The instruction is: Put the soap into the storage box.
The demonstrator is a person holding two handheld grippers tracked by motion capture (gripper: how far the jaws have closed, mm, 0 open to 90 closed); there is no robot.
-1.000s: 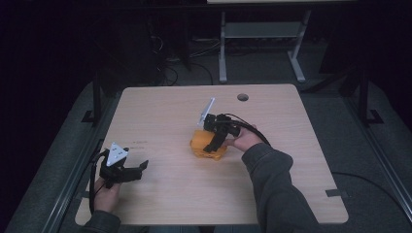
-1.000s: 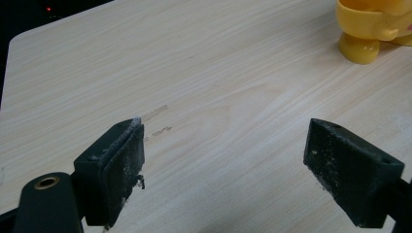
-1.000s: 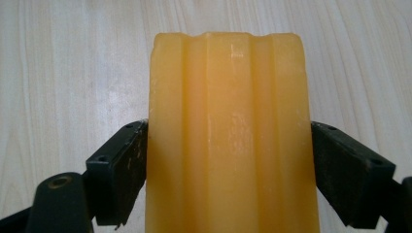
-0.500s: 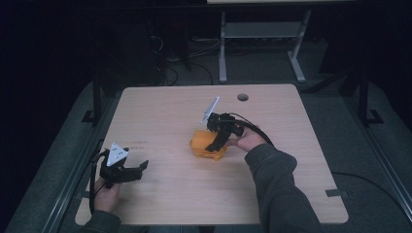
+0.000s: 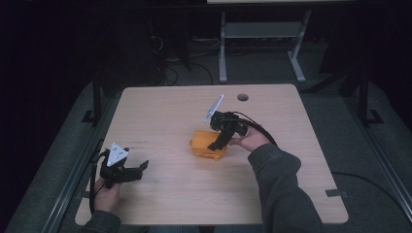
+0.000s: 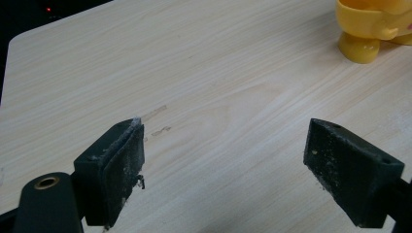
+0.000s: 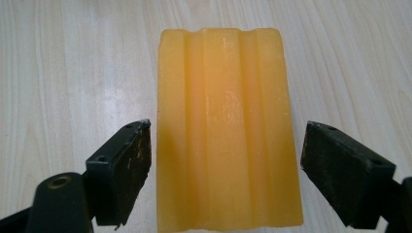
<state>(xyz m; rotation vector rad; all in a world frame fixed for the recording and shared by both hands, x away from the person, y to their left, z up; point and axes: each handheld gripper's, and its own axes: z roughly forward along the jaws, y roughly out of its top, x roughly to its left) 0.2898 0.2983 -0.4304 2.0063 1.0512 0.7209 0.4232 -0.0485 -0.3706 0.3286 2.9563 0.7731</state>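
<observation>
Orange block [image 7: 226, 131] sits between right tool [image 7: 226, 179] jaws — wide open, untouched.

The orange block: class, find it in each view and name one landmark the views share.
High view: orange block at table centre, under the right hand-held gripper.
Right gripper view: centre, between open jaws.
Left gripper view: top right corner.
Shared landmark: the pale wooden tabletop.
</observation>
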